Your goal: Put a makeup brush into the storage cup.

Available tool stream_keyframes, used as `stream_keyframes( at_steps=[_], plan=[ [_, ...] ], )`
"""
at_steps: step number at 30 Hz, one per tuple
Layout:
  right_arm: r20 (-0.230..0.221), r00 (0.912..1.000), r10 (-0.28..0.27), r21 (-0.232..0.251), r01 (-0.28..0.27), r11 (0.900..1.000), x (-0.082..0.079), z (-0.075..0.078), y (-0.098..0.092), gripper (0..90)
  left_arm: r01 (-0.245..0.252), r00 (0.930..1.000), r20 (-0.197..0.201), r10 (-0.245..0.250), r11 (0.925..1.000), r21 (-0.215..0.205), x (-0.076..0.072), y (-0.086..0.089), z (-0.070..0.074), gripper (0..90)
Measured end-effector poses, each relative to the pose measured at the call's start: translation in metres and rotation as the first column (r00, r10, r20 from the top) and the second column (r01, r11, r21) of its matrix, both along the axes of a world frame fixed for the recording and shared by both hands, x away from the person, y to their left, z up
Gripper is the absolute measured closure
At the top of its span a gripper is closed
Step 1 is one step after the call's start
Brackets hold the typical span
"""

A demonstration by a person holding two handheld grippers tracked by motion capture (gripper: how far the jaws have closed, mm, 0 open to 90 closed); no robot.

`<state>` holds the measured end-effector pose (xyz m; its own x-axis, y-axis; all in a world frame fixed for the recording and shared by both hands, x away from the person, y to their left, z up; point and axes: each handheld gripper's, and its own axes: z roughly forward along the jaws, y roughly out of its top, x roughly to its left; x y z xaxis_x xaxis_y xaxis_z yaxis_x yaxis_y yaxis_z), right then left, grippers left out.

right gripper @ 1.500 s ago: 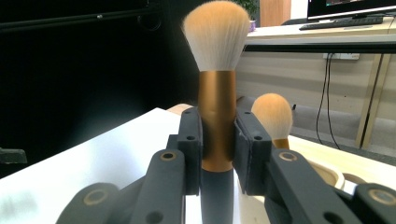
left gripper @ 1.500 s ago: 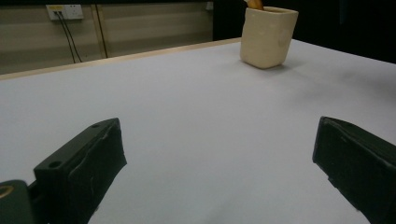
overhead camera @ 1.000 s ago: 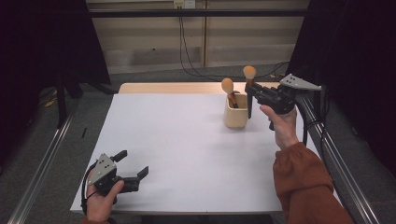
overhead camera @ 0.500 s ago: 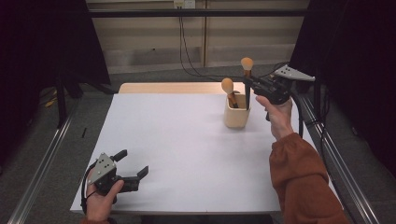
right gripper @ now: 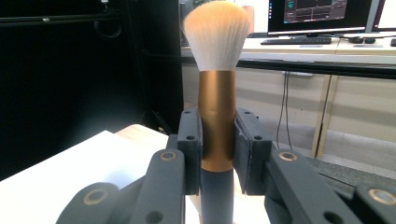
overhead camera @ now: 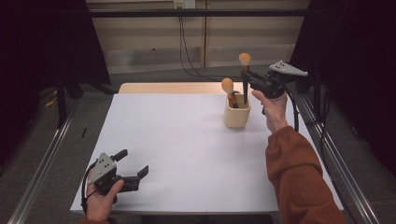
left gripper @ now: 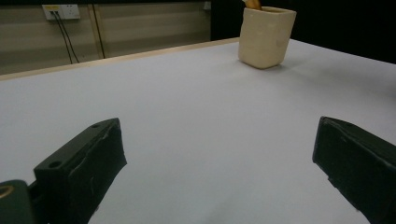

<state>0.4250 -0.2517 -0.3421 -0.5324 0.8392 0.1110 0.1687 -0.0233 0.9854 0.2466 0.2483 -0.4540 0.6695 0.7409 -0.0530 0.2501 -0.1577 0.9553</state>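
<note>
The right gripper (right gripper: 217,154) clamped the copper-banded, black-handled makeup brush (right gripper: 217,93) upright, upper right of the high view, above the cream ceramic holder (overhead camera: 236,116); the left gripper (overhead camera: 133,176), jaws apart around nothing, rested lower left on the white table (overhead camera: 187,140).

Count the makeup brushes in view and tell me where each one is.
2. One brush is clamped upright in the right tool, its handle end above the cream holder. The other brush leans inside that holder. More could be hidden inside it.
</note>
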Motion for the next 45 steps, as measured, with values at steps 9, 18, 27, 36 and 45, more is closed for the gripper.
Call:
stream_keyframes(
  at_steps=[9, 18, 27, 36, 45],
  plan=[
    [-0.025, 0.9997, -0.001, -0.009, 0.000, 1.000, 0.003, -0.013, 0.003, 74.3, 0.001, 1.0000, -0.003, -0.001, 1.0000, 0.002, 0.000, 0.000, 0.000, 2.2],
    [-0.042, 0.9991, 0.004, -0.023, -0.005, 1.000, 0.006, -0.024, 0.006, 74.3, -0.001, 1.0000, -0.004, 0.001, 1.0000, -0.002, 0.000, 0.000, 0.000, 2.2],
    [-0.056, 0.9984, 0.002, -0.027, -0.004, 1.000, 0.008, -0.039, 0.006, 74.3, 0.000, 1.0000, -0.003, 0.000, 1.0000, 0.005, 0.000, 0.000, -0.001, 2.2],
    [-0.078, 0.9969, -0.002, -0.023, 0.001, 1.000, 0.004, -0.054, 0.003, 74.3, 0.001, 1.0000, -0.002, -0.001, 1.0000, 0.008, 0.000, 0.000, 0.000, 2.2],
    [-0.081, 0.9967, 0.003, -0.046, -0.007, 0.999, 0.002, -0.062, 0.000, 74.3, -0.005, 1.0000, -0.001, 0.005, 1.0000, 0.005, 0.000, 0.000, 0.000, 2.2]
  ],
)
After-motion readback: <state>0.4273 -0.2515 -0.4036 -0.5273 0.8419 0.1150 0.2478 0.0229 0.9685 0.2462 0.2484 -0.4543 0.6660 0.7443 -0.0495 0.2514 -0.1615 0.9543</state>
